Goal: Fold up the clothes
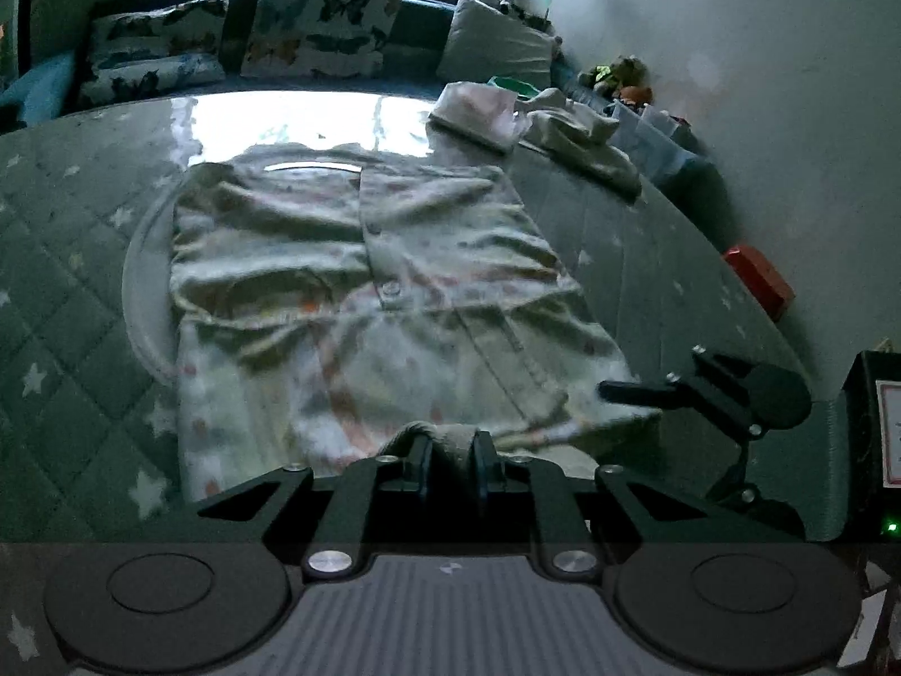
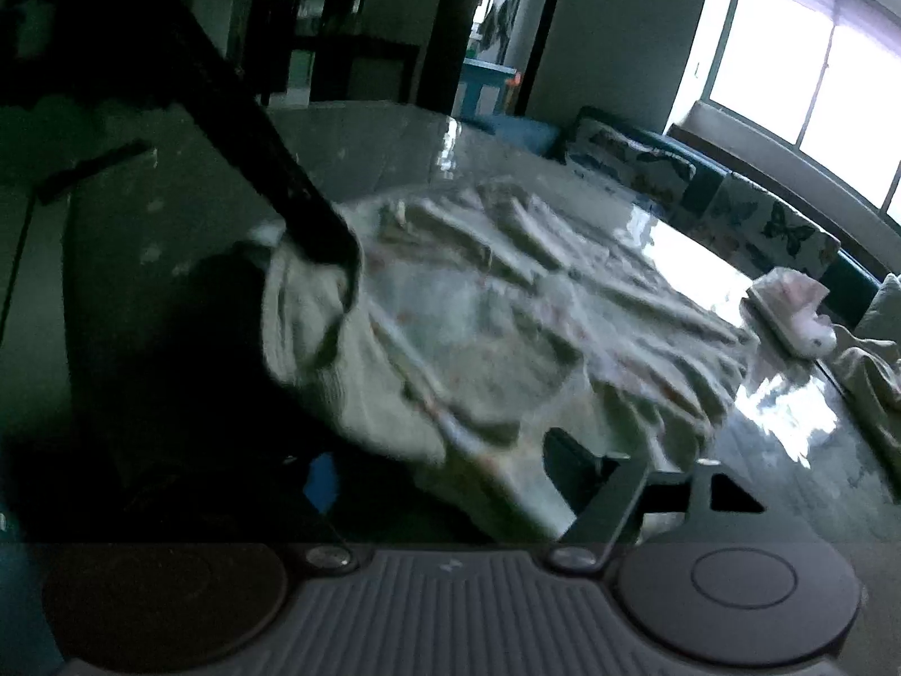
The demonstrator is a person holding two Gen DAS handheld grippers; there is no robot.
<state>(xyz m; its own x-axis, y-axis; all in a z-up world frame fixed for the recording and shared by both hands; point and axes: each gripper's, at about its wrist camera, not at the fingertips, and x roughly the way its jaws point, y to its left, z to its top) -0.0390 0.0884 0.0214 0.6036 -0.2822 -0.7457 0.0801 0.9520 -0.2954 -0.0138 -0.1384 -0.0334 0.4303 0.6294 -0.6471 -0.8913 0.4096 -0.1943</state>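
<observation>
A glossy table [image 1: 647,259] fills most of the room ahead of the fingers, its top catching the window light. Spread flat on it, straight out beyond the left fingertips, lies a pale buttoned shirt [image 1: 360,281] with a faint printed pattern, front side up, rumpled in soft ridges, its collar at the far end. Farther off and to the right of those fingers sits a small pile of folded clothes [image 1: 478,112], with butterfly cushions [image 1: 321,28] behind on a bench.

The left gripper [image 1: 450,450] is low at the shirt's near hem, its two fingers pinched together on a bunched fold of cloth. The right gripper [image 2: 569,479] comes in from the side at the shirt's near right corner; the cloth drapes over its fingers, and I cannot tell whether they are clamped or apart.
</observation>
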